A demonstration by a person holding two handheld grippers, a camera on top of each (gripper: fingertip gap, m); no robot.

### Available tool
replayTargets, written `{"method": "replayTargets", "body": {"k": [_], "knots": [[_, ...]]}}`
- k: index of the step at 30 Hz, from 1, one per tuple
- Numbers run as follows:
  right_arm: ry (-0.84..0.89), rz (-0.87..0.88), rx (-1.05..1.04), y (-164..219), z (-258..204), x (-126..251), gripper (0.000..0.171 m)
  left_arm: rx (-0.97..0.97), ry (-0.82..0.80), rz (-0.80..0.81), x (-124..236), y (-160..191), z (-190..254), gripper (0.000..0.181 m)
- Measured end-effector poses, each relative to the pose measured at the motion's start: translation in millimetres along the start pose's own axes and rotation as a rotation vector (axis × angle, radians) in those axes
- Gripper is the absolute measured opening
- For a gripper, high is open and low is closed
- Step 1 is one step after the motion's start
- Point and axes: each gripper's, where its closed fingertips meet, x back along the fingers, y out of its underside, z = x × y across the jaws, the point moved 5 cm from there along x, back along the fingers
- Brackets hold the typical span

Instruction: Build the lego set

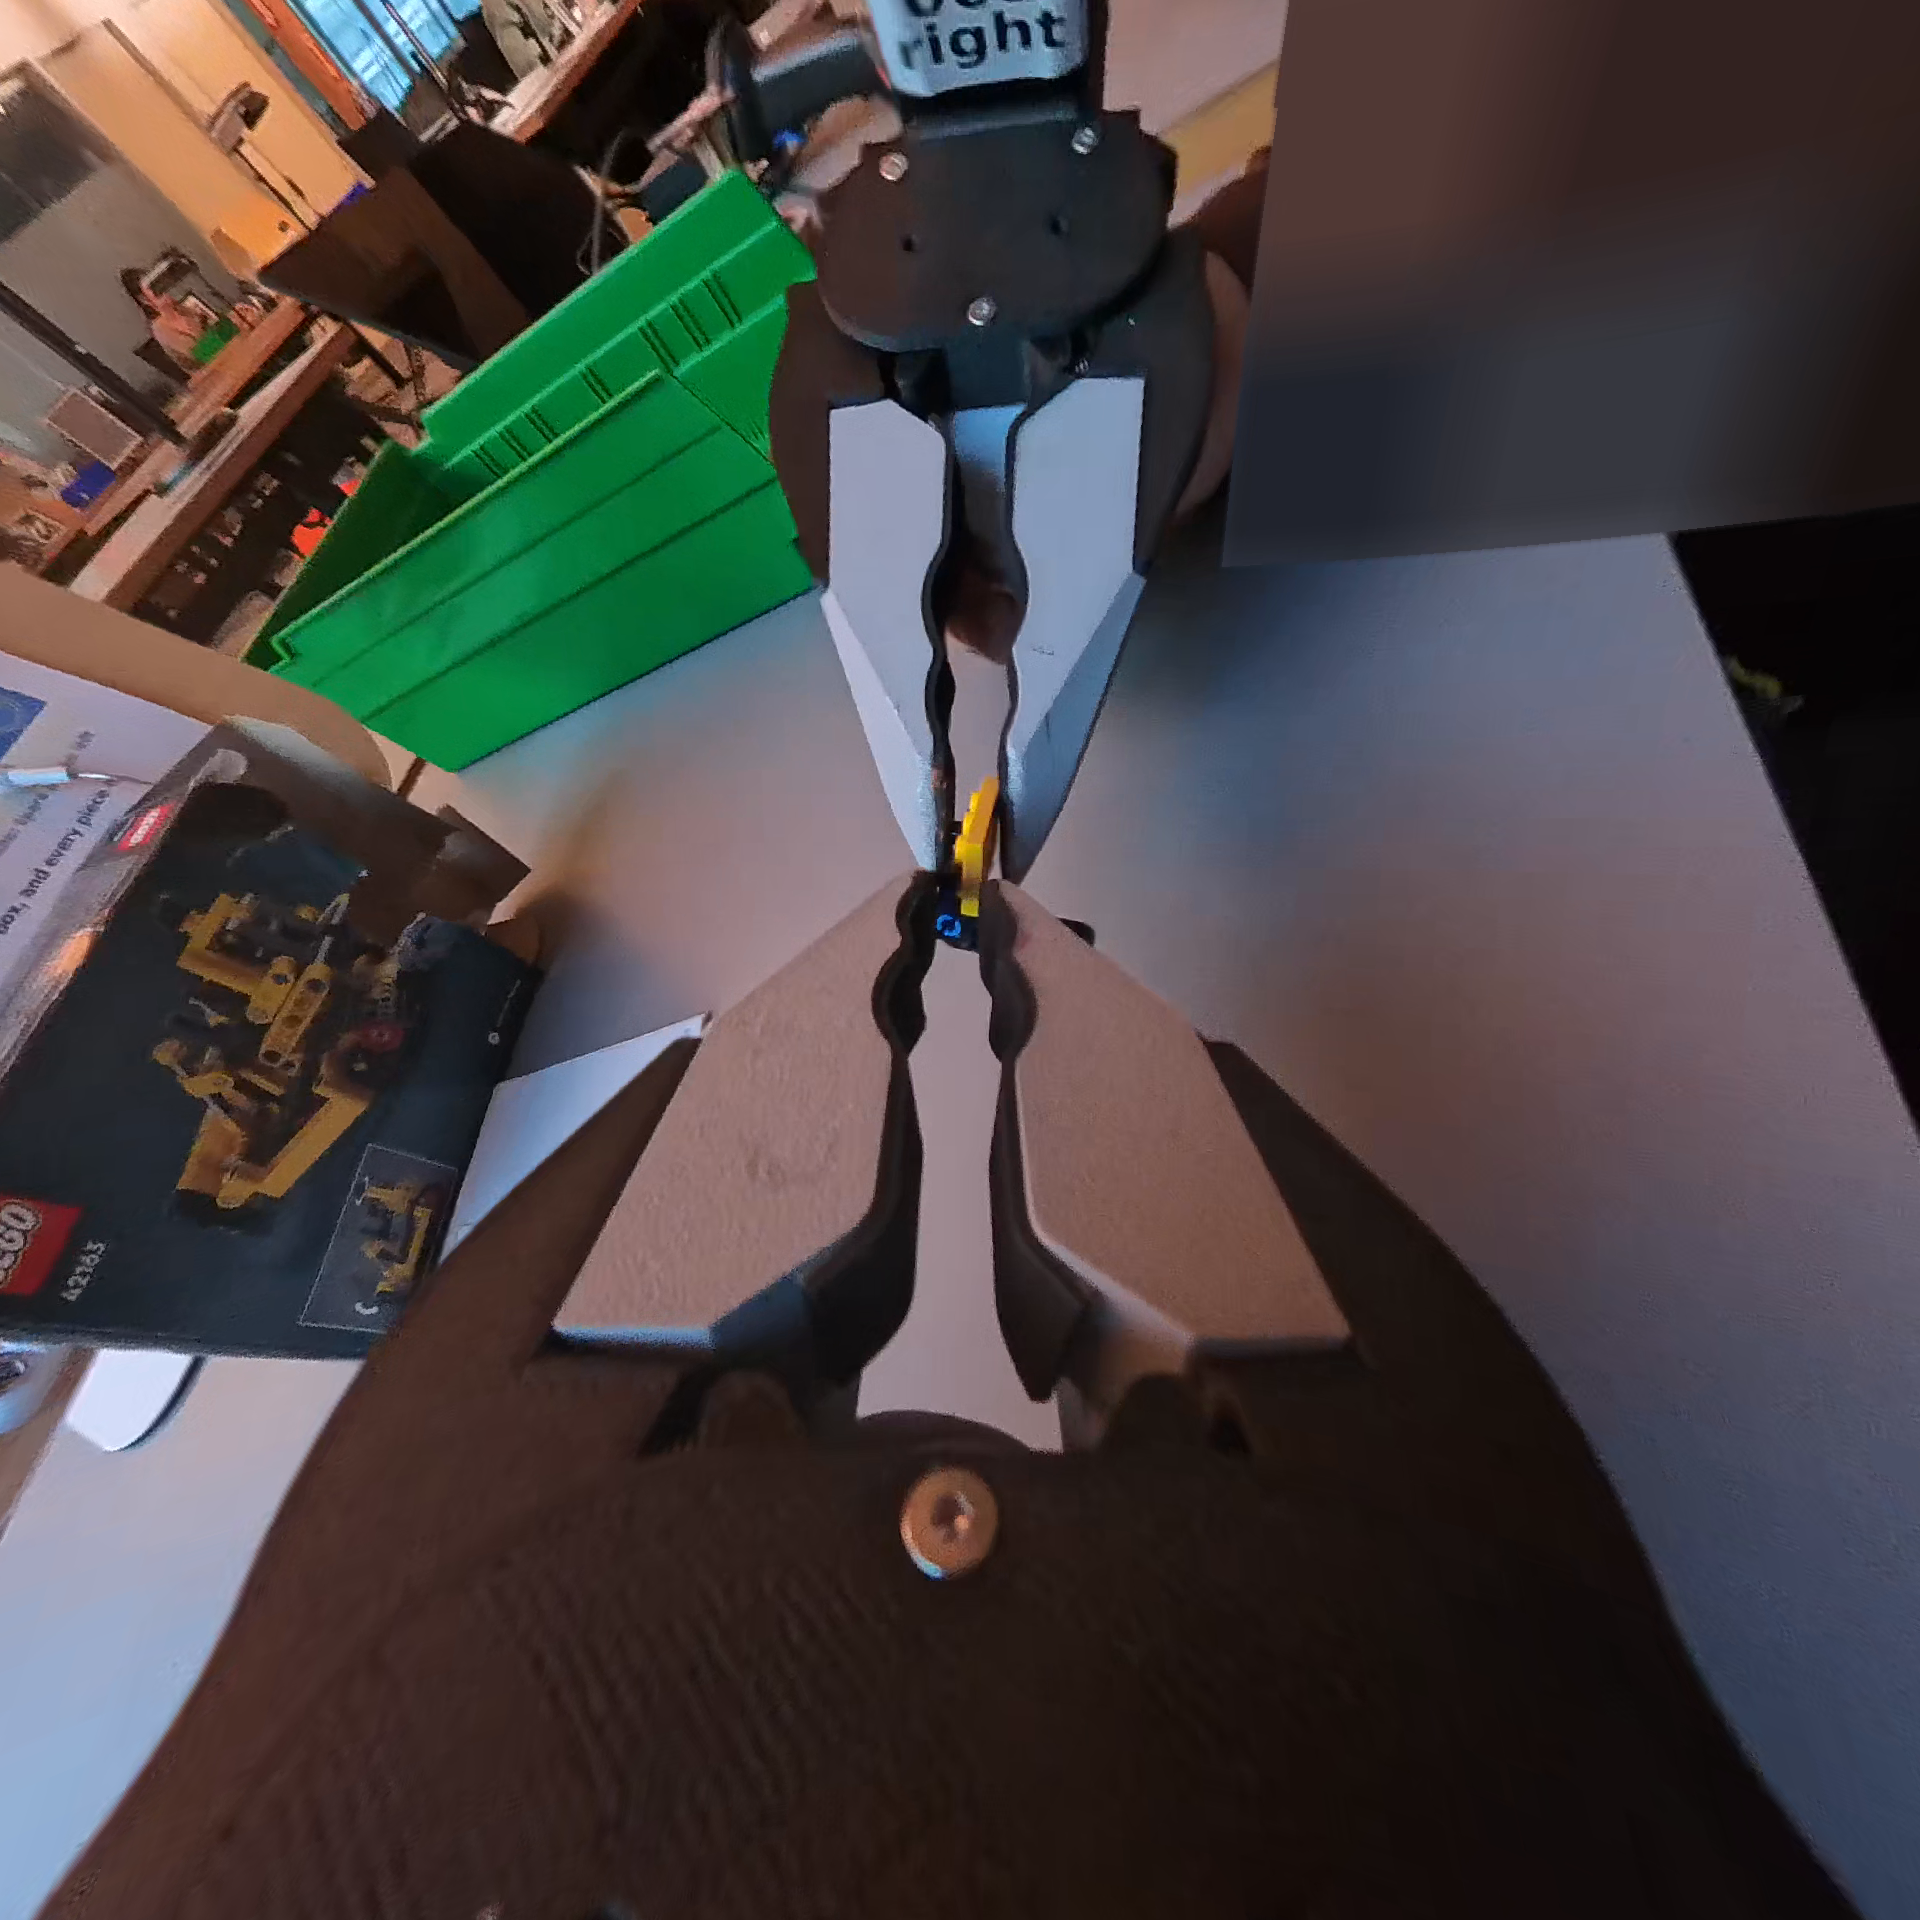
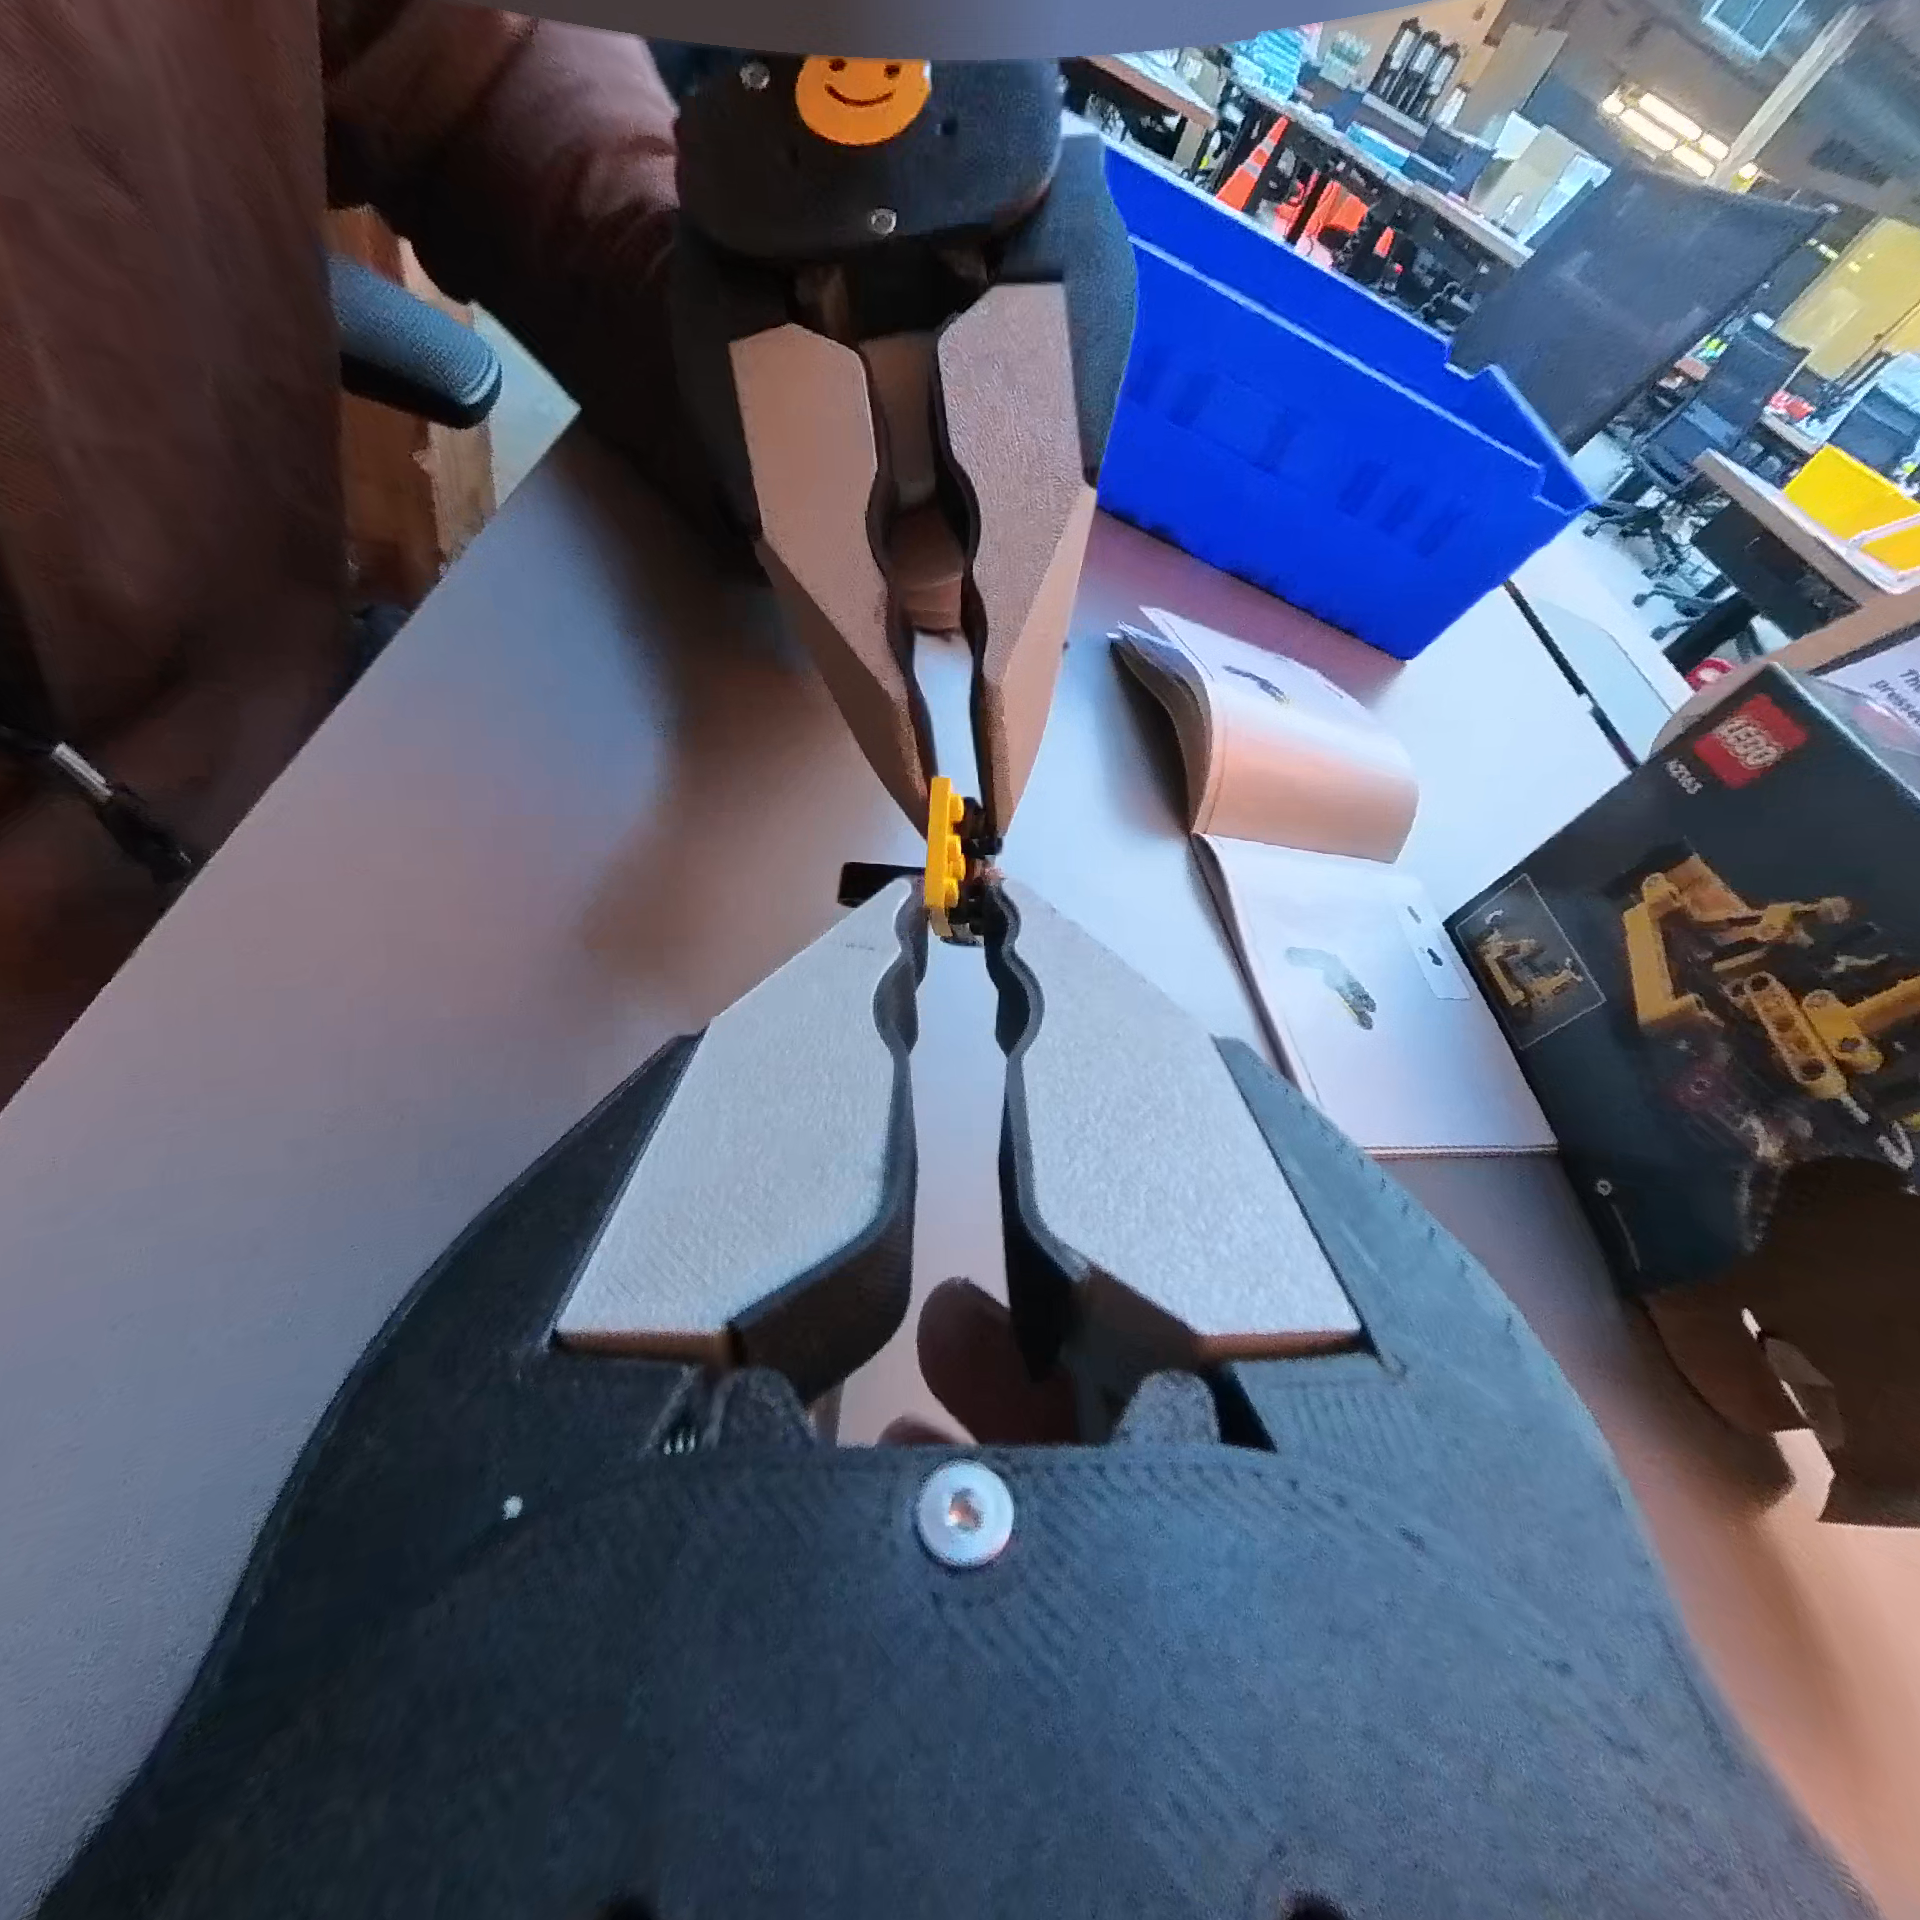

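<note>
My two grippers meet tip to tip above the grey table (image 1: 1403, 831). My left gripper (image 1: 951, 914) is shut on a small black piece with a blue pin (image 1: 948, 927). My right gripper (image 1: 971, 854) comes in from opposite and is shut on a small yellow plate (image 1: 977, 826). In the right wrist view, my right gripper (image 2: 956, 912) grips the lower end of the yellow plate (image 2: 943, 862). The left gripper (image 2: 956, 826) pinches the black piece (image 2: 977, 831) against it. A thin black part (image 2: 868, 879) sticks out to the left. How the pieces join is hidden.
Green bins (image 1: 540, 540) stand at the back of the table. The dark set box (image 1: 239, 1091) lies to the left; it also shows in the right wrist view (image 2: 1714, 1039). An open instruction booklet (image 2: 1351, 987) and a blue bin (image 2: 1299, 436) lie beyond. A brown sleeve (image 2: 156, 416) shows at left. The grippers are tip to tip, or close to it.
</note>
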Motion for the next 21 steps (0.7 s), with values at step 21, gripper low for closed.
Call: {"method": "replayTargets", "body": {"k": [21], "knots": [[-0.054, 0.029, -0.292, 3.0, 18.4, 7.3, 0.005, 0.455, 0.199, 0.07, -11.1, 10.0, -8.1, 0.016]]}}
